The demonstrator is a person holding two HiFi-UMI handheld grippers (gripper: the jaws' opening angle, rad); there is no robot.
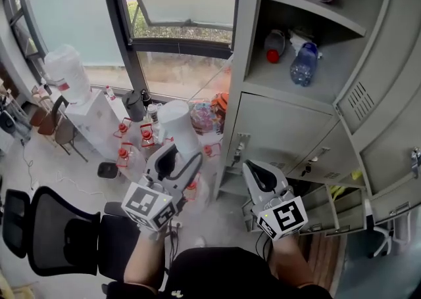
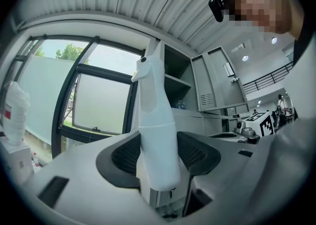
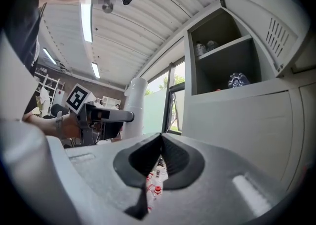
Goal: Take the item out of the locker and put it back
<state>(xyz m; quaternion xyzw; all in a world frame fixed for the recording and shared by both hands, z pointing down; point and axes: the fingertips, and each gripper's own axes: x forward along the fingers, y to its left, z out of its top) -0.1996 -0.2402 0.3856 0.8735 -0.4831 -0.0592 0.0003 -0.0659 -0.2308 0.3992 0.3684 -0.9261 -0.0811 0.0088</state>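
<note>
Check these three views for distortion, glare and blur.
Head view: sharp, daylit by the window, mild wide-angle bend. Left gripper view: heavy fisheye, black corners, white spray bottle crisp. Right gripper view: fisheye too, ceiling light strip glaring.

Left gripper (image 1: 172, 161): jaws stand apart, both pads pressed on the lower body of a white bottle (image 1: 176, 123); the rest of the bottle rises out beyond the jaws.
Left grip, own view: bottle (image 2: 157, 140) centred between the black pads (image 2: 127, 156), in contact on both sides.
Right gripper (image 1: 258, 173): jaws brought together, pads (image 3: 173, 158) meeting, nothing between them.
Left forearm (image 1: 141, 259): bare, extended forward, marker cube (image 1: 152, 206) above the hand.
Right forearm (image 1: 291, 266): bare, extended forward, marker cube (image 1: 283, 217) facing up.
Relative pose: both grippers in front of the torso, side by side, apart, pointing away from the body.
</note>
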